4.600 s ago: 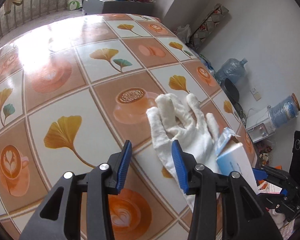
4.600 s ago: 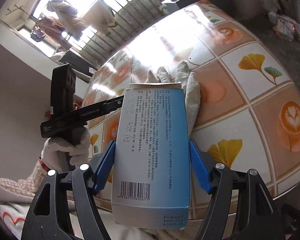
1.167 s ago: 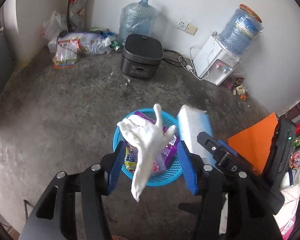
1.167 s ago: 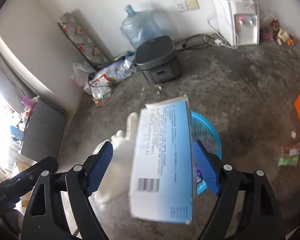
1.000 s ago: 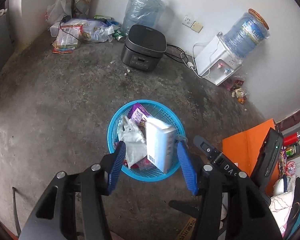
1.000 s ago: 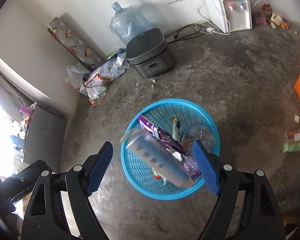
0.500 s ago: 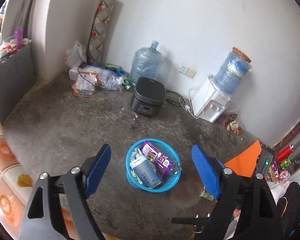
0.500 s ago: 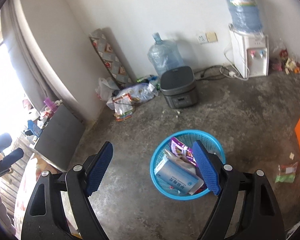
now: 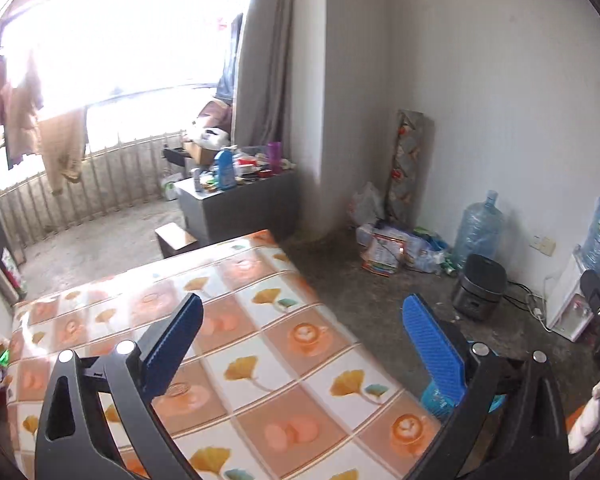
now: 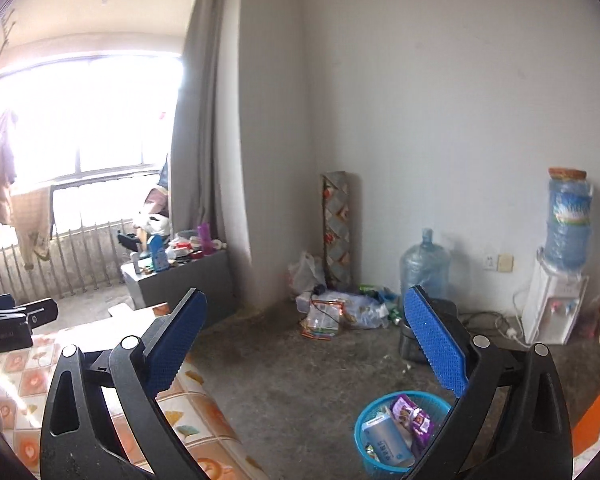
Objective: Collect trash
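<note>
The blue trash basket point(image 10: 370, 420) stands on the concrete floor, low in the right wrist view. It holds the light blue carton point(image 10: 384, 442), a purple wrapper point(image 10: 410, 414) and other trash. In the left wrist view only a sliver of the basket point(image 9: 436, 398) shows behind the right finger. My left gripper point(image 9: 300, 328) is open and empty, above the tiled table point(image 9: 260, 360). My right gripper point(image 10: 304, 326) is open and empty, raised over the floor. The white glove is not visible.
A rice cooker point(image 9: 478, 292), a water jug point(image 10: 424, 266) and a water dispenser point(image 10: 556, 304) stand along the right wall. Bags of litter point(image 10: 332, 312) lie in the corner. A grey cabinet point(image 9: 236, 208) with bottles stands by the window.
Both grippers dropped the glove and the carton into the basket, then lifted and swung away. The left one now looks over the table, the right one across the room.
</note>
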`<state>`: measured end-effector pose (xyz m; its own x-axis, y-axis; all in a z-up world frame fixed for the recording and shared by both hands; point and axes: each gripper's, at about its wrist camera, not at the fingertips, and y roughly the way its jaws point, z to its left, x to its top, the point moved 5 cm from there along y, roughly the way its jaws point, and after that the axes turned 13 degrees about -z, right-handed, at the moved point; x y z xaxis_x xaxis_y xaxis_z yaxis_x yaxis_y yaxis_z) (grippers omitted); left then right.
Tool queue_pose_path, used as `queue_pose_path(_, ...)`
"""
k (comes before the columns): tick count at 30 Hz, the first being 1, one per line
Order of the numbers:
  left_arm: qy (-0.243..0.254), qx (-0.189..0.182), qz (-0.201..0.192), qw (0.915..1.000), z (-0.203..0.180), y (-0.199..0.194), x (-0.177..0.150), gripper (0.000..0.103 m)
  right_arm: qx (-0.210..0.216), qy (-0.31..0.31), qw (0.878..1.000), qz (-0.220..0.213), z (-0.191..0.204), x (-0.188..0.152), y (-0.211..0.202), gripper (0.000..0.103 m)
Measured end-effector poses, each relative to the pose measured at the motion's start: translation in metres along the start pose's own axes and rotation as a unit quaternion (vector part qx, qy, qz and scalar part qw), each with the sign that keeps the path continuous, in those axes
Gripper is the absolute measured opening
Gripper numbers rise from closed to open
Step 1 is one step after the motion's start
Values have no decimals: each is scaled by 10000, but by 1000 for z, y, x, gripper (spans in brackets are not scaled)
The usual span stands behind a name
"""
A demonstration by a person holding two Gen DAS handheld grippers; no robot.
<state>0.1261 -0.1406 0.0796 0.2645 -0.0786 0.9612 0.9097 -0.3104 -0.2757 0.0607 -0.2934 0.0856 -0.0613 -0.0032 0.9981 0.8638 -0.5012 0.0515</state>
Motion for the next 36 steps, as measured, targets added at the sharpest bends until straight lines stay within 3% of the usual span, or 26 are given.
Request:
queue_pose_path(2,-61,257,133,9996,24,-16,-16,98,377,-197,9990,114,23,2,-9,95)
queue_pose_path(6,-294,550,758,9952,53,-42,-65,98,1040,-747,9901,574,68,-12,-25,95)
queue_pose_path(9,-581,739,1298,9871,67,-52,-103,98,1330,-1006,9768,1344,88,-46,-32,95)
queue_pose_path(14,-480,767,1881,9780,64,-56,-138,98,1133,-1355,9427,2832,91,-118,-42,95)
queue_pose_path(18,-241,728,2078,9752,64,-52,-151,98,893,-1540,9248,3362,86,-150,-59,95)
queue_pose_path(24,-160,683,2260,9716,62,-46,-159,98,577,-1459,9174,3657,70,-162,-68,95)
queue_pose_path(36,3,600,2178,9742,49,-40,-152,98,198,-1357,9204,3662,48,-159,-67,95)
